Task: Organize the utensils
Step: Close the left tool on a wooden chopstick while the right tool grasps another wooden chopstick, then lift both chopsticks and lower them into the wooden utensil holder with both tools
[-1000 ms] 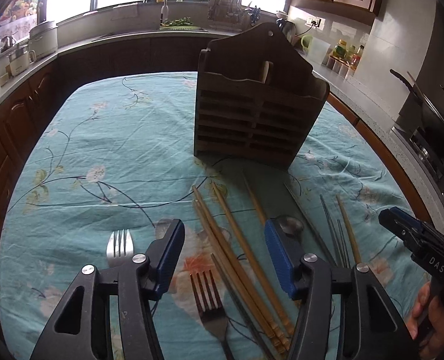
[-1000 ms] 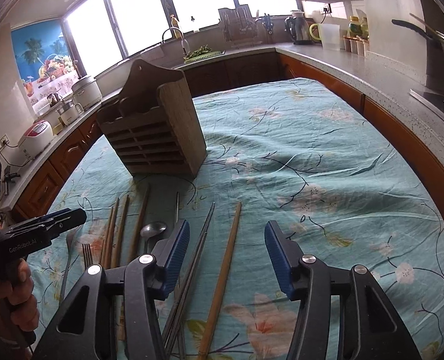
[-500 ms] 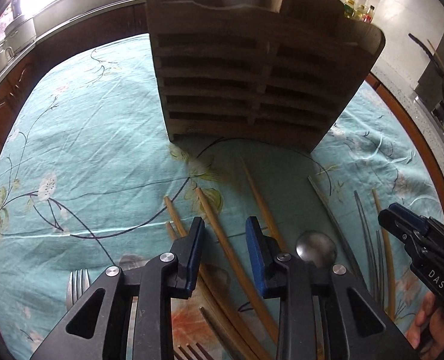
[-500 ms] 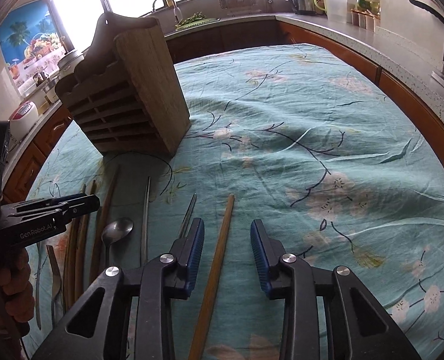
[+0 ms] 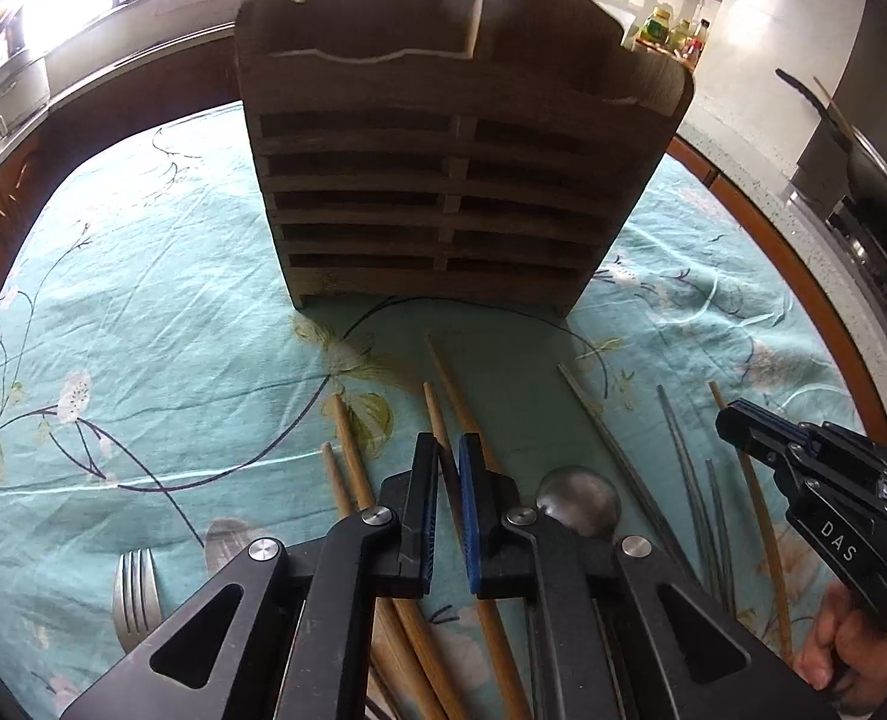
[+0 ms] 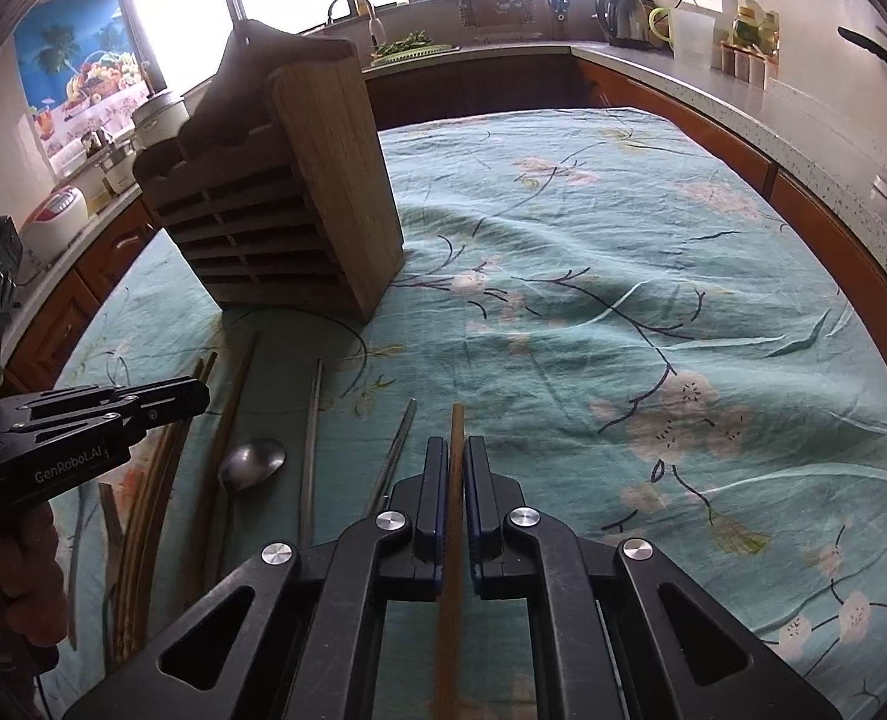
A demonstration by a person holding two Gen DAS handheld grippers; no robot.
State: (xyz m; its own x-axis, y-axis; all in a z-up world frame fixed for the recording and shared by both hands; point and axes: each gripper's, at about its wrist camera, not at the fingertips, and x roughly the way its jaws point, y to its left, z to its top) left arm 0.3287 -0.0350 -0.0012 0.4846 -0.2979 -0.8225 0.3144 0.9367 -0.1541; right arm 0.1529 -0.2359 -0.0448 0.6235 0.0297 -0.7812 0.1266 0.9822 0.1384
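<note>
Since the earlier frames both grippers have advanced toward the rack and their jaws, then wide apart, have closed in; left gripper now clamped on a wooden chopstick whose tip runs on ahead of the fingers toward the rack; right gripper clamped on another wooden chopstick, its tip showing just past the blue pads; both sticks appear to lie flat on the tablecloth.

Wooden rack stands upright straight ahead of the left gripper, slotted face toward it; ahead and to the left of the right gripper.

Remaining utensils loose on the cloth: spoon just right of the left gripper; metal chopsticks further right; fork well to its left; more wooden sticks beside and under its fingers.

Judgement: each hand takes one stick near mid-length, presumably so it lifts level and can be tipped upright into the rack's open top; pickup done, lift not yet begun; most utensils still unsorted.
</note>
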